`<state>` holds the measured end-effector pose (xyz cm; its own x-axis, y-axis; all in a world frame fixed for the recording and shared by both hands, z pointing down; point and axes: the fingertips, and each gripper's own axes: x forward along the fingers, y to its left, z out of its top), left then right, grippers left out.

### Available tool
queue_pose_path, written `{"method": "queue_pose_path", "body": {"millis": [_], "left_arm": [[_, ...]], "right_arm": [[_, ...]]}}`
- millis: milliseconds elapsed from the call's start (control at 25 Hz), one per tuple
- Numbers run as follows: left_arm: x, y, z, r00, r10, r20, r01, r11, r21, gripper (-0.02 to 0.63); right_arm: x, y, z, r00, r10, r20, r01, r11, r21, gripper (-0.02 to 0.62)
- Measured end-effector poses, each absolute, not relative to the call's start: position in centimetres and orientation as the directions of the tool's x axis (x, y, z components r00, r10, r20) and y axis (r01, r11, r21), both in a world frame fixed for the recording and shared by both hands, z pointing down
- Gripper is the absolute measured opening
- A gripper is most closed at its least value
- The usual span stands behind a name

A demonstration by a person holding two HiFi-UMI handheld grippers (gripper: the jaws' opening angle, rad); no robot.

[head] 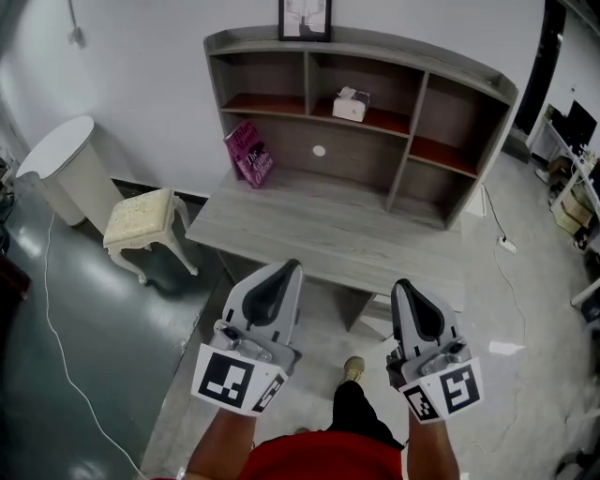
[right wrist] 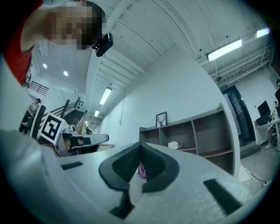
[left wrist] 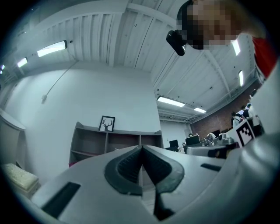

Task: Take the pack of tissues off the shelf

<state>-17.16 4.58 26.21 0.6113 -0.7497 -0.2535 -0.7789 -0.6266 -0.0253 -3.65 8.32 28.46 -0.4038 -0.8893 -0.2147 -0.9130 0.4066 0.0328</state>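
The white pack of tissues (head: 351, 104) lies on the upper middle shelf of the grey shelf unit (head: 469, 89), which stands at the back of a grey desk (head: 328, 230). It also shows small in the right gripper view, the tissue pack (right wrist: 175, 145) in the shelf unit (right wrist: 199, 131). My left gripper (head: 287, 268) and right gripper (head: 406, 286) are held side by side over the floor in front of the desk, well short of the shelf. Both have their jaws together and hold nothing. The left gripper (left wrist: 141, 148) faces the shelf unit (left wrist: 94, 144); the pack is hidden there.
A pink book (head: 249, 154) leans at the desk's back left. A framed picture (head: 305, 19) stands on top of the shelf unit. Left of the desk are a cream stool (head: 141, 217) and a white round cabinet (head: 66, 164). A cable and power strip (head: 507, 246) lie at right.
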Motion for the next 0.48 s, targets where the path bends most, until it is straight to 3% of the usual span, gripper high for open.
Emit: {"method": "queue_pose_path", "body": {"millis": [480], "left_arm": [[-8.4, -14.0, 25.5, 0.548, -0.801, -0.243, -0.83, -0.556, -0.039, 0.009]], "right_arm": [[5.5, -10.6, 27.5, -0.477, -0.854, -0.209, -0.878, 0.476, 0.056, 0.005]]}}
